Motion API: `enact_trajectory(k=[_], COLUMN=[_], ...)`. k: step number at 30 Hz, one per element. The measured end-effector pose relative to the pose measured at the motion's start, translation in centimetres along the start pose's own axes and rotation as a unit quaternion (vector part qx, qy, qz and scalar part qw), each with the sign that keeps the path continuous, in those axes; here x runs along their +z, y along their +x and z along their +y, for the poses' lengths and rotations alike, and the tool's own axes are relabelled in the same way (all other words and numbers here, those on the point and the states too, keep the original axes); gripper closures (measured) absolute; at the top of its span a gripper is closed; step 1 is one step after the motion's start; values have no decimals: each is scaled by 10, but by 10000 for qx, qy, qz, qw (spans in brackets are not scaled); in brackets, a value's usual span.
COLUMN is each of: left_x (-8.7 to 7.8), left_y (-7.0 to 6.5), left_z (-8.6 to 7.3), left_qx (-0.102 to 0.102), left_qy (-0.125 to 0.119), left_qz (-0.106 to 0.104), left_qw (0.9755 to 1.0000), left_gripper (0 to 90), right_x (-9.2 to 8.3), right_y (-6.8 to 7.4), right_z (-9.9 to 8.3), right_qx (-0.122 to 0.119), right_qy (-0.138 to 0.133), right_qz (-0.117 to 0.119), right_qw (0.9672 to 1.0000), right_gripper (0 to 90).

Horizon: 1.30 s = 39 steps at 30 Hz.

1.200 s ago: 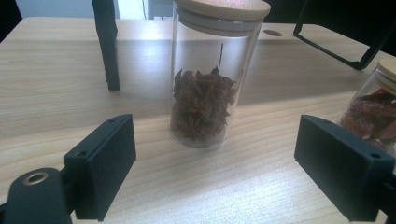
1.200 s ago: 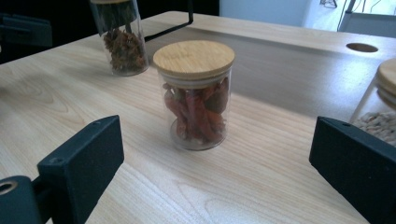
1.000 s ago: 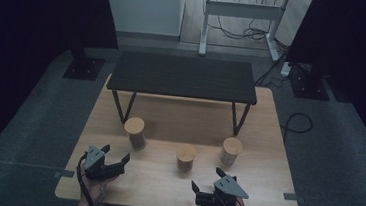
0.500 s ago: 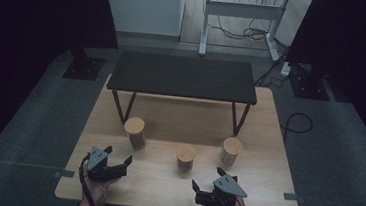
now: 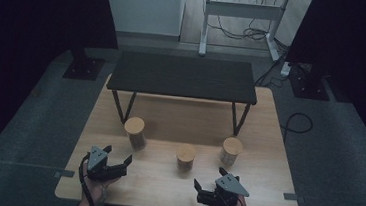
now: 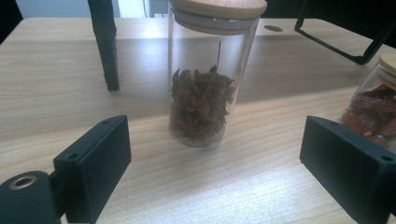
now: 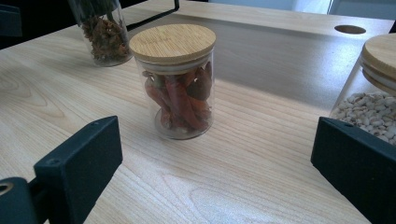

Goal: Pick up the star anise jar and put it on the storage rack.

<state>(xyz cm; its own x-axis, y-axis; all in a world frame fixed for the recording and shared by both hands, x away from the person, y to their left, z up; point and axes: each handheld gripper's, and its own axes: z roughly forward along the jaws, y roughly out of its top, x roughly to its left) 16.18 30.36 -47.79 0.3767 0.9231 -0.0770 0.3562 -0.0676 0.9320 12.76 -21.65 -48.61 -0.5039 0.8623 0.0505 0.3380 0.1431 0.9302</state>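
Three lidded glass jars stand on the wooden table, both grippers waiting near its front edge.

The left gripper faces the star-anise jar; its jaws have just been opening and stand wide, nothing between them. The right gripper, jaws also apart and empty, faces the jar of what look like dried chillies, beside the white-bean jar.
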Motion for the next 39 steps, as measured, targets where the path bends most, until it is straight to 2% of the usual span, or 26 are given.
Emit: enact_trajectory(k=[7,19,39], left_x=[2,20,35], left_y=[0,-2,-6], left_z=[2,9,11], left_qx=[35,198,333], left_qy=[-9,-21,-33], left_qz=[40,110,170], left_qw=[10000,9997,9993], left_gripper=[77,77,79], right_x=[2,4,5], right_y=[0,1,3], right_z=[1,1,1], right_qx=[20,34,31], right_qy=[59,106,145], right_qz=[49,112,150], right_qw=[10000,9999,9998], right_gripper=[15,15,15])
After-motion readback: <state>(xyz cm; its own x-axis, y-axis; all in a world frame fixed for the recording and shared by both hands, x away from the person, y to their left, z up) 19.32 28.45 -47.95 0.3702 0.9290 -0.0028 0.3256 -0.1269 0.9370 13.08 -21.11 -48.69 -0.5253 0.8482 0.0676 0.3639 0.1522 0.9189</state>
